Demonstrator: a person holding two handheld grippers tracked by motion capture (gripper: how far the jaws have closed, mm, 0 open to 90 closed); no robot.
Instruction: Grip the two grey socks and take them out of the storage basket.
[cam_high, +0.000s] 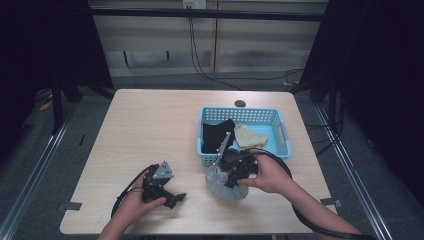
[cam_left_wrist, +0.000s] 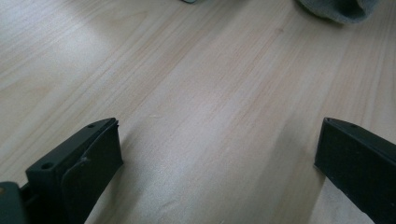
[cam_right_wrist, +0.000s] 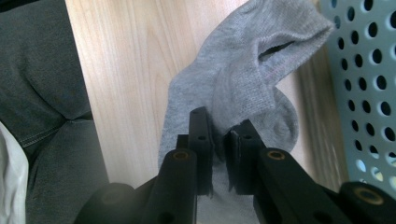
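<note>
Right gripper (cam_right_wrist: 218, 140): clamped tight on a fold of the grey sock (cam_right_wrist: 243, 79), its jaws nearly together with the cloth pinched between them.
Grey sock: runs away ahead of the right gripper's jaws in the right gripper view, lying on the table (cam_right_wrist: 126, 70), its open cuff farthest from the jaws; in the high view it sits bunched under that gripper (cam_high: 240, 172).
Basket (cam_high: 280, 131): the blue basket stands just beyond the right gripper, its holed wall close beside the sock.
In the basket: a black cloth (cam_high: 217, 135) and a cream sock (cam_high: 250, 136), side by side.
Left gripper (cam_left_wrist: 219, 149): jaws spread wide over bare wood, holding nothing; well apart from the right gripper, the grey sock far ahead of it.
</note>
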